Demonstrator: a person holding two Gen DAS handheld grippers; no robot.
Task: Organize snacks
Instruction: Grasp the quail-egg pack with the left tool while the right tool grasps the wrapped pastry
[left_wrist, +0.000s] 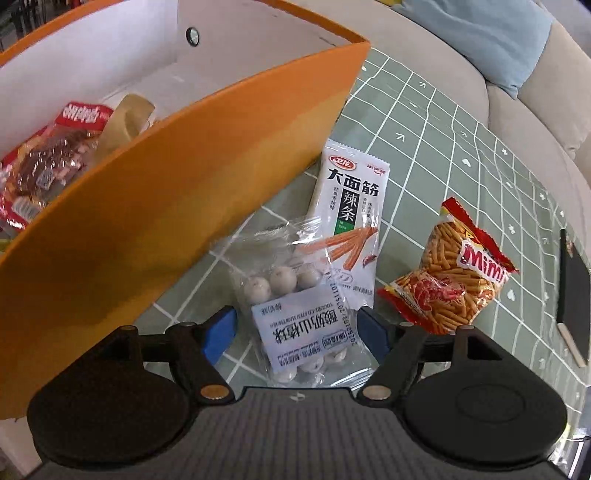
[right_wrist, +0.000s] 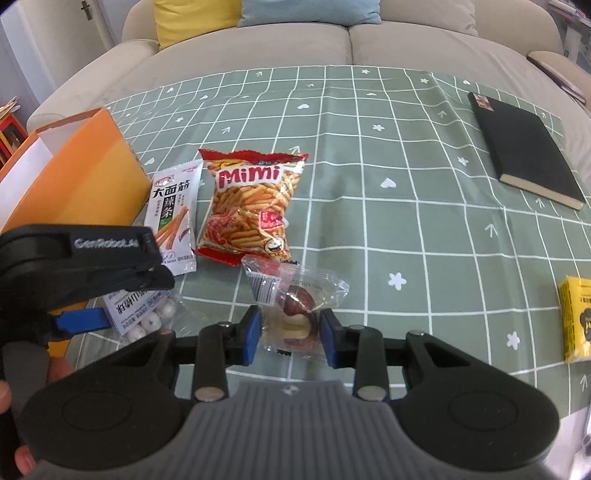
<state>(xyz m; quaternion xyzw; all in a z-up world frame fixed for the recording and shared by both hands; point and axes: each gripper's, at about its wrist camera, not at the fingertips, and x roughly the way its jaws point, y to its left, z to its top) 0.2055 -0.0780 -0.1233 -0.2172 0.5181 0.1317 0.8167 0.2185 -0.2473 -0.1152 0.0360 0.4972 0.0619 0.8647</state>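
Four snack packs lie on the green checked cloth (right_wrist: 369, 229), largest item in view after the beige sofa (right_wrist: 332, 48) at 12 o'clock. Orange box (left_wrist: 166, 192) stands at 9 o'clock, one red packet (left_wrist: 55, 147) already inside. Black notebook (right_wrist: 524, 147) at 2 o'clock. Mimi chips bag (right_wrist: 251, 206) lies centre, white spicy-strip packet (right_wrist: 173, 218) touching the box's foot. Clear bag of white balls (left_wrist: 295, 314) lies between the released, wide-spread fingers of the left claw (left_wrist: 297, 328), pads apart from it. Right claw (right_wrist: 290, 334) is narrowed around a clear chocolate packet (right_wrist: 295, 306); contact cannot be confirmed. Yellow carton (right_wrist: 576, 317) at 3 o'clock.
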